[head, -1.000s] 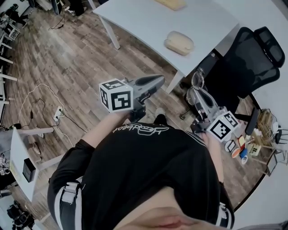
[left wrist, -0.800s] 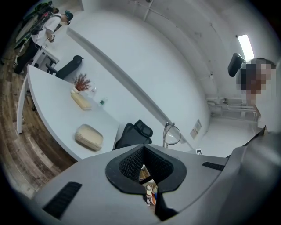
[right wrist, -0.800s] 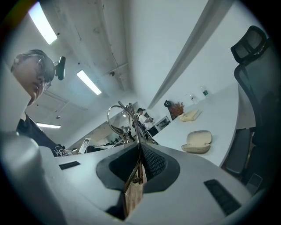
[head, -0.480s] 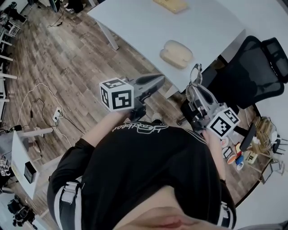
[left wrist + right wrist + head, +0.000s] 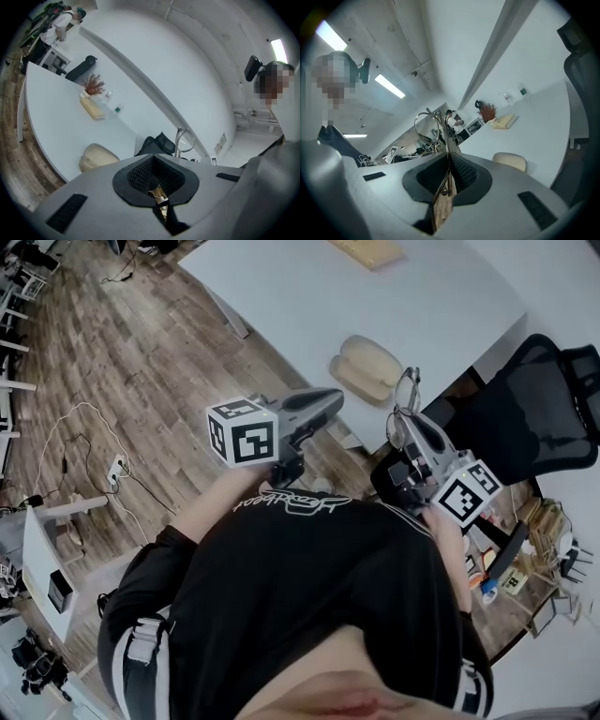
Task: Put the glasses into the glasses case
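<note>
The beige glasses case (image 5: 368,366) lies closed near the edge of the white table (image 5: 309,296); it also shows in both gripper views (image 5: 96,157) (image 5: 510,161). My right gripper (image 5: 405,427) is held in the air just right of the case, shut on the thin-framed glasses (image 5: 406,397). The glasses' lenses (image 5: 430,126) stick up beyond its jaws (image 5: 447,174), seen from the left too (image 5: 184,140). My left gripper (image 5: 328,402) hovers below and left of the case, off the table edge. Its jaws (image 5: 156,186) are shut with nothing held.
A black office chair (image 5: 553,399) stands right of the table. Wooden floor with cables (image 5: 103,465) lies to the left. A cluttered desk (image 5: 525,559) is at lower right. Farther along the table sit a tan block (image 5: 92,108) and a vase of dried flowers (image 5: 93,86).
The table and case have come closer to both grippers. The right gripper, still holding the glasses, now sits beside the case at the table's edge. The left gripper stays shut.
</note>
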Demonstrator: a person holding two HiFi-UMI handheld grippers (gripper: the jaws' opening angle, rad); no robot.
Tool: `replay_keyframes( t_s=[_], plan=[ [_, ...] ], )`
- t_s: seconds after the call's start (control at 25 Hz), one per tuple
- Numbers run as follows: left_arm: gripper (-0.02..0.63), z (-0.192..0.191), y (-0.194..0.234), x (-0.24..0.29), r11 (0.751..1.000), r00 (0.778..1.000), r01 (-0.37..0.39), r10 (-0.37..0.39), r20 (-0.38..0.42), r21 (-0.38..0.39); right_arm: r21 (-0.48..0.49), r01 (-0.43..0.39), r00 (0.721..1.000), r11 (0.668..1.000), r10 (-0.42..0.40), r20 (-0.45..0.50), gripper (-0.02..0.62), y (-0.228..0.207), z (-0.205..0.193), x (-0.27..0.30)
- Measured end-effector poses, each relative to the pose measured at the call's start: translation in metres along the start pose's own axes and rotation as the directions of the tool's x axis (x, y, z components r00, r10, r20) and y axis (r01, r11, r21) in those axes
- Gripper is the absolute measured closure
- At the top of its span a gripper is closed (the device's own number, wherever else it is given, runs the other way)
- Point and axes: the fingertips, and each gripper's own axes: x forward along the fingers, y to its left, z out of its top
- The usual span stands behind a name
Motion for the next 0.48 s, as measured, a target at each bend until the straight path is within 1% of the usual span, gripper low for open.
replay_keyframes(
  t_s=[0.2,0.36,0.48],
  plan=[
    [0.600,0.001,0.023,0.011,0.999,0.999,-0.048,0.048,-0.007,-0.008,0.002,-0.011,1.000,1.000,0.011,-0.020,0.569,-0.021,0.007,0.013],
    [0.600,0.002,0.035,0.014,0.998,0.998,-0.062,0.062,-0.001,-0.029,0.002,-0.009,0.999,1.000,0.010,-0.038,0.569,-0.033,0.008,0.021],
    [0.600,0.003,0.042,0.017,0.997,0.998,-0.067,0.067,0.003,-0.042,0.007,-0.027,0.999,1.000,0.027,-0.036,0.569,-0.036,0.011,0.028]
  ],
)
